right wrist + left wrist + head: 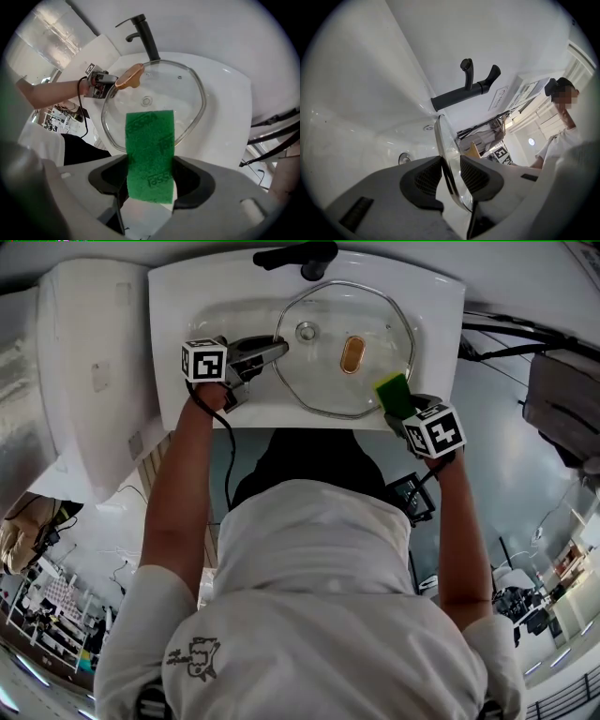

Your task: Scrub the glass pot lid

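- The right gripper (pixel 150 183) sits nearest, its jaws pinching a green scouring sponge (pixel 150 152) that pokes out towards the lid's near right edge, close to it; contact cannot be told.
- The left gripper (pixel 451 174) has its jaws clamped across the rim of the glass pot lid (pixel 323 381), one pad on each face.
- The lid hangs over the white sink (pixel 441 320), dome and amber knob (pixel 352 354) facing up.
- It is round, so it has no real long axis; only the oval knob runs near to far.
- I judge it stiff, brittle, fairly heavy and slick when wet; the banded rim is the safe hold.
- The black faucet (pixel 298 256) stands beyond.
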A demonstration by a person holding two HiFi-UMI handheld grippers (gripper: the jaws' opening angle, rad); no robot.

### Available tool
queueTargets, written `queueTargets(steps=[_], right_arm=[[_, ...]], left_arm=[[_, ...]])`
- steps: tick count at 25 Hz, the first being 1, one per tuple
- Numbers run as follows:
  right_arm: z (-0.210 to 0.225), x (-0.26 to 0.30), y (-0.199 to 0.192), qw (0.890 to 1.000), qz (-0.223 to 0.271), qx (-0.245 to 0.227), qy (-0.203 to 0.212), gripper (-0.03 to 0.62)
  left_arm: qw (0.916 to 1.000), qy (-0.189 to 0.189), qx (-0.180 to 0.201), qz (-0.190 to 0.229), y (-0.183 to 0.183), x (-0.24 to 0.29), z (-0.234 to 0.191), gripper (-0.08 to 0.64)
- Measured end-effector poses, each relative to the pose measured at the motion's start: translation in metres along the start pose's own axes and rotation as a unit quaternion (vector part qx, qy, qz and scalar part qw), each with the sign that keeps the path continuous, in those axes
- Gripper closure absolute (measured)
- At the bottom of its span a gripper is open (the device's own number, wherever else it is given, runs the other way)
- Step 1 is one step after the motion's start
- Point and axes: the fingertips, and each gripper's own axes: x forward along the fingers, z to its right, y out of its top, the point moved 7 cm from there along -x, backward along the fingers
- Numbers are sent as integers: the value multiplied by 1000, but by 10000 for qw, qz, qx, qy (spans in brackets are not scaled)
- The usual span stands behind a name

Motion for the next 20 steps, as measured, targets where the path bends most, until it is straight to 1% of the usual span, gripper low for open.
queueTargets(steps=[2, 4, 7, 10, 12, 15, 18, 20], right_arm=[[1, -7, 4, 9998, 1, -168, -113, 299], [10, -21, 22, 9990, 127, -353, -263, 299], [29, -38, 71, 9961, 387, -714, -342, 299], [37, -42, 126, 9880, 368, -1449, -376, 299], [33, -38, 160, 9767, 198, -2096, -421, 299], [19, -27, 206, 9534, 17, -2987, -420, 299], [-4, -16, 235, 9326, -182, -3599, -185, 299], [-14, -7, 244, 9179, -368, -3947, -191, 299]], left_arm=[[10000, 13, 1, -46, 0, 0, 0, 436], [10000, 6, 10, -83, 0, 1, -1, 436], [9999, 14, 27, -113, 2, 0, 0, 436], [9999, 39, 11, -125, 1, 0, 0, 436], [9999, 41, 9, -119, 2, 1, -1, 436], [9999, 63, 1, -79, 2, 1, -1, 436], [10000, 86, -24, -37, 2, 1, 0, 436], [9999, 100, -40, -20, 1, 0, -1, 436]])
